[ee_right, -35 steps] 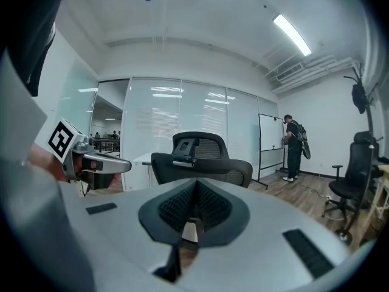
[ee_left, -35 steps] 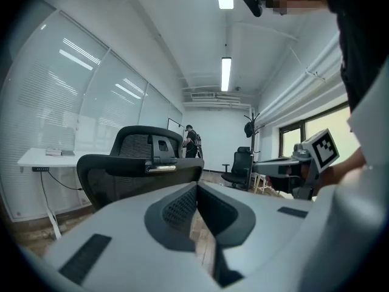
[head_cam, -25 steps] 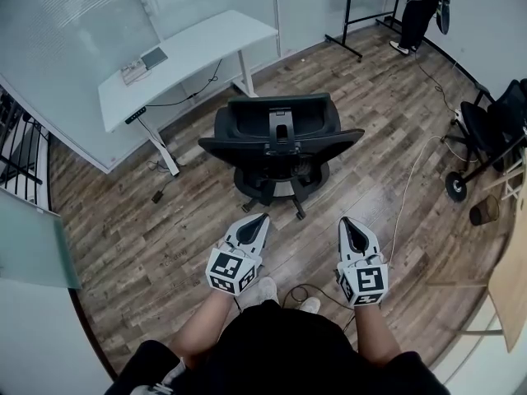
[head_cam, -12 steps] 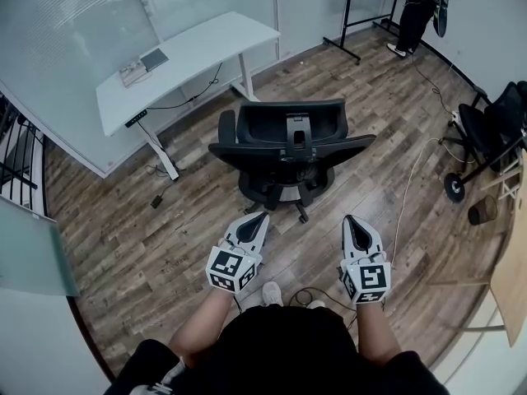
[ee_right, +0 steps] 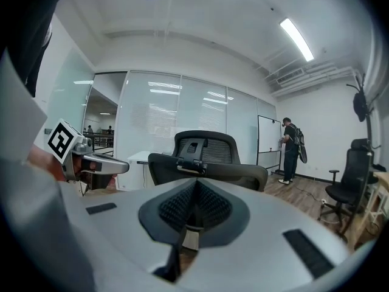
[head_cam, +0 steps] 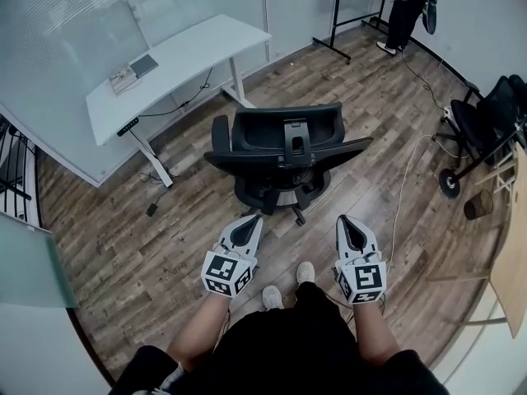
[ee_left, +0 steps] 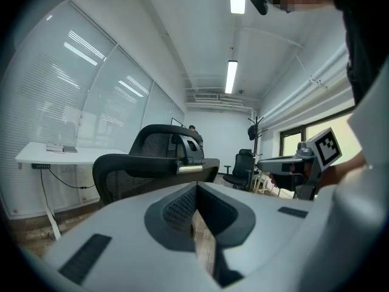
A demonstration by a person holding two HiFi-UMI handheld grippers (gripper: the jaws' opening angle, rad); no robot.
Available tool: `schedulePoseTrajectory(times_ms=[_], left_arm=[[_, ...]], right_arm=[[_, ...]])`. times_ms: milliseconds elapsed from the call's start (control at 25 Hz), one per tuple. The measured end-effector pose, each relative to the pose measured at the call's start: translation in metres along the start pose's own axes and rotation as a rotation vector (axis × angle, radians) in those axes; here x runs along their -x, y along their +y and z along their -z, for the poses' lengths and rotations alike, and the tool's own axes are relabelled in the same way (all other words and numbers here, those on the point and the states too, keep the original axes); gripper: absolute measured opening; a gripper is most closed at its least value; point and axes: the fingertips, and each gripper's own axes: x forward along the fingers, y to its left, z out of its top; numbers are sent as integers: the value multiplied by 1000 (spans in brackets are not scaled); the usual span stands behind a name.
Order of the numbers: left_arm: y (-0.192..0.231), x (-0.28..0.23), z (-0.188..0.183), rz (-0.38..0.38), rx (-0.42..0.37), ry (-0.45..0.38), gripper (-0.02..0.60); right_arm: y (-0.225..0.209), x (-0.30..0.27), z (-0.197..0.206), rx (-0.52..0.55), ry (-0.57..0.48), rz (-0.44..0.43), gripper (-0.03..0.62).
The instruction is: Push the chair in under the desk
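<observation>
A black office chair (head_cam: 284, 151) stands on the wood floor with its back toward me, a short way off the white desk (head_cam: 177, 56) at the upper left. The chair (ee_left: 159, 160) fills the middle of the left gripper view, and the chair (ee_right: 206, 160) sits centre in the right gripper view. My left gripper (head_cam: 249, 225) and right gripper (head_cam: 349, 224) hover side by side just short of the chair's base, touching nothing. Both are shut and empty.
A person (head_cam: 408, 6) stands by a whiteboard stand at the far right. A second black chair (head_cam: 494, 122), a wheeled frame and a wooden table edge (head_cam: 515, 262) crowd the right side. A cable (head_cam: 403, 196) trails across the floor. Glass walls run behind the desk.
The chair shows slightly larger and closer, with my feet stepping forward. Both grippers keep their spacing and stay shut.
</observation>
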Motion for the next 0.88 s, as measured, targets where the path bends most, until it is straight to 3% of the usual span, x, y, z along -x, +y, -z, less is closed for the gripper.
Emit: schedulePoseTrajectory(times_ms=[320, 560, 600, 800, 880], left_arm=[[10, -20, -9, -20, -22, 13, 12], [29, -39, -18, -98, -71, 27, 18], [30, -42, -21, -101, -68, 25, 33], [25, -56, -36, -54, -9, -17, 226], [22, -65, -41, -41, 0, -25, 267]], right_arm=[[-14, -30, -3, -11, -4, -42, 8], [-23, -60, -2, 1, 26, -107, 92], [-26, -64, -3, -5, 25, -120, 112], [-27, -87, -13, -49, -1, -215, 178], [-26, -97, -18, -58, -5, -246, 195]])
